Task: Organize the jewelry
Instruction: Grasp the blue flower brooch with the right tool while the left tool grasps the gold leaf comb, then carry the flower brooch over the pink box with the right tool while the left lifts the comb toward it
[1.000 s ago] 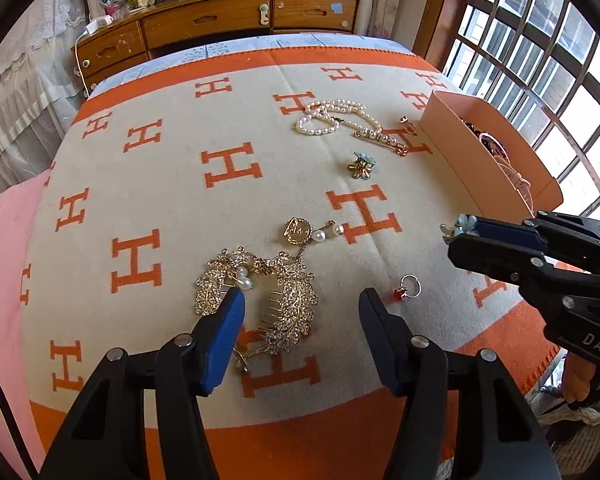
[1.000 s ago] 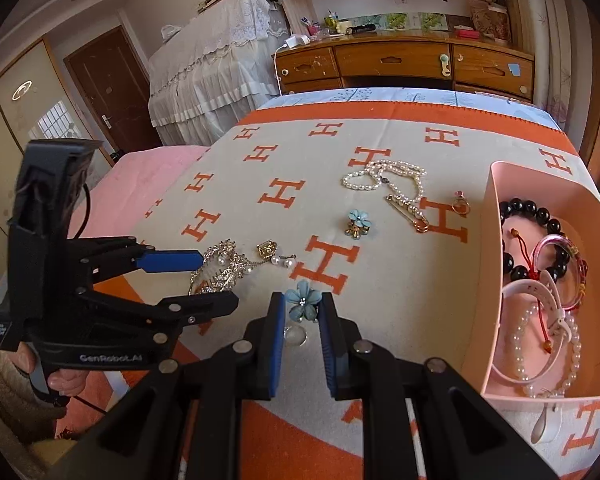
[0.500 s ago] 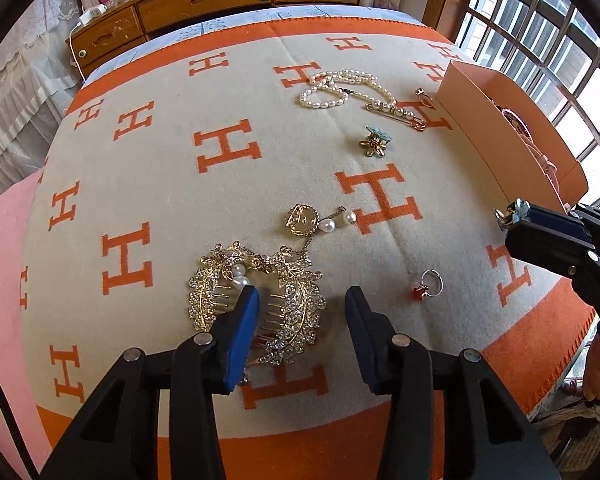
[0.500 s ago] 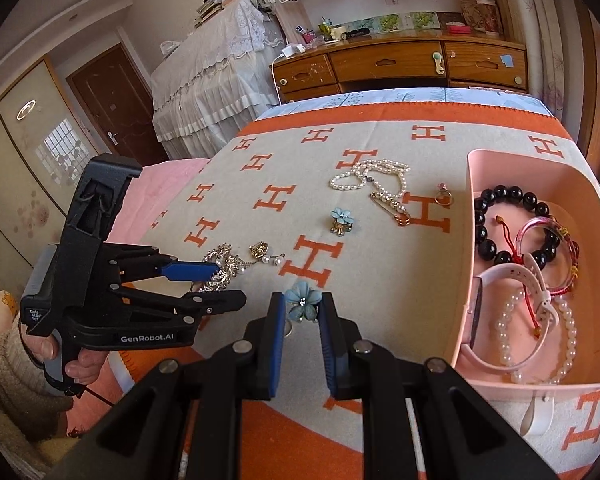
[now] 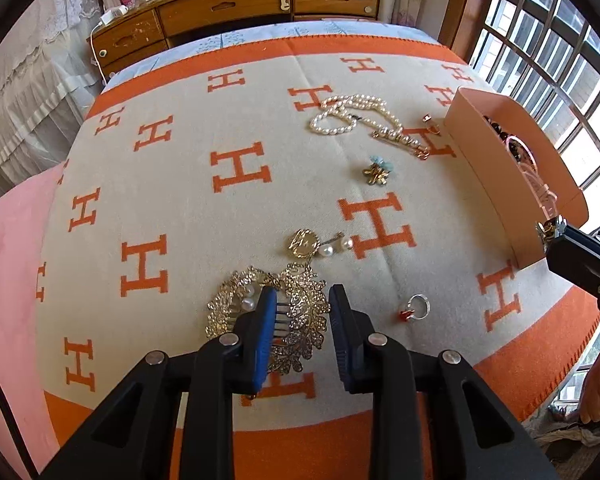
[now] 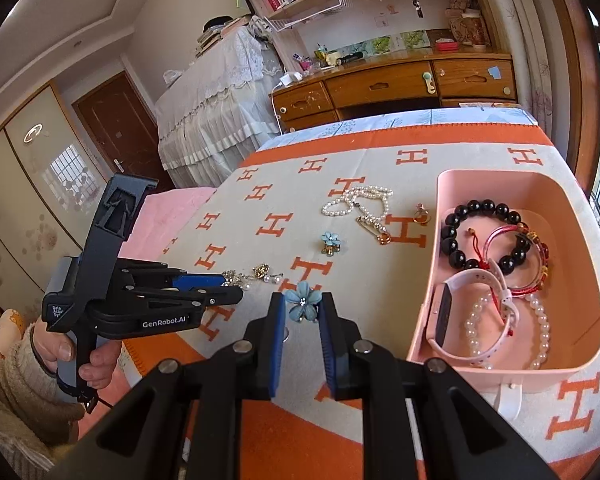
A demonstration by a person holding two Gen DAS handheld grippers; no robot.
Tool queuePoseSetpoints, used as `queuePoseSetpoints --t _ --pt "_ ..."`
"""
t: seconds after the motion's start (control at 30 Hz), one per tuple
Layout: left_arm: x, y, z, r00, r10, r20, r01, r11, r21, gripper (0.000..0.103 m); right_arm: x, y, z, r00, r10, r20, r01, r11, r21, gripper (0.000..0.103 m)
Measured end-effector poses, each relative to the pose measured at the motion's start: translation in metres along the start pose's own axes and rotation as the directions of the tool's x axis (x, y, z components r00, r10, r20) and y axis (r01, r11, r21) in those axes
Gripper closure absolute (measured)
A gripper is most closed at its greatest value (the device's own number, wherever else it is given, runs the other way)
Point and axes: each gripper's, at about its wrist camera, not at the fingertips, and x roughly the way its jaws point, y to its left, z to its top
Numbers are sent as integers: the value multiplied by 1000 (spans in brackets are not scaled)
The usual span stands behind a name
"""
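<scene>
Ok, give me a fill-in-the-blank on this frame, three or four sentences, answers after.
1. The right gripper is shut on a blue ____.
2. The left gripper has been closing around the gold ____, its jaws not yet pressing it.
3. The black bead bracelet lies inside the pink ____.
4. The ring on the blanket has a ____ stone.

Answers: flower; hair comb; box; red

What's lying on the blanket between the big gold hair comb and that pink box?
From the left wrist view, between the gold hair comb and the pink box lie a silver ring with a red stone and a gold-and-pearl earring.
</scene>
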Motion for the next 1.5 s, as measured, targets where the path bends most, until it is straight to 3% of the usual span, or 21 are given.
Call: queuePoseSetpoints --t 0.17,0.2,0.23,0.3,0.43,0.57,0.67,0.7,0.77,0.83,0.87,1.07,1.3,1.5 --pt "-29 -24 14 997 -24 74 20 999 49 83 -23 -11 4 998 -30 57 29 999 25 86" --pt "-34 -30 19 995 -29 90 24 998 60 95 -28 -15 5 997 -42 68 39 999 33 86" --pt "-39 -35 24 994 -40 101 33 997 68 100 -33 -19 6 995 -56 80 53 998 43 86" --pt "-50 -45 36 988 -86 128 76 994 81 100 -42 -30 9 990 -91 103 84 994 71 86" --pt "-63 -68 58 976 -120 181 98 987 127 100 -53 -57 15 981 -150 123 132 981 143 86" --pt "-62 -81 69 973 -157 167 133 980 148 100 -57 -72 11 978 -171 122 147 971 190 86" --pt "-52 -85 66 979 -163 125 142 977 160 95 -55 -74 8 980 -162 114 139 972 191 86" --pt "-49 -85 63 981 -158 110 140 977 162 90 -55 -73 7 982 -155 112 132 973 189 86" --pt "-41 -83 56 985 -153 84 136 975 178 75 -54 -71 6 984 -139 109 118 976 182 86" --pt "-36 -79 49 988 -136 71 120 974 192 49 -53 -69 5 986 -127 106 108 979 173 86" --pt "-34 -77 45 989 -132 65 116 972 203 46 -52 -68 4 987 -121 104 103 980 169 86" --pt "-16 -69 25 994 -112 -13 110 936 334 44 -50 -64 3 991 -91 96 75 985 157 86" --pt "13 -72 9 987 -109 -119 153 863 481 44 -50 -64 1 993 -84 83 70 986 153 86" --pt "26 -78 6 986 -92 -142 157 808 567 44 -47 -66 2 994 -87 69 75 985 154 86"
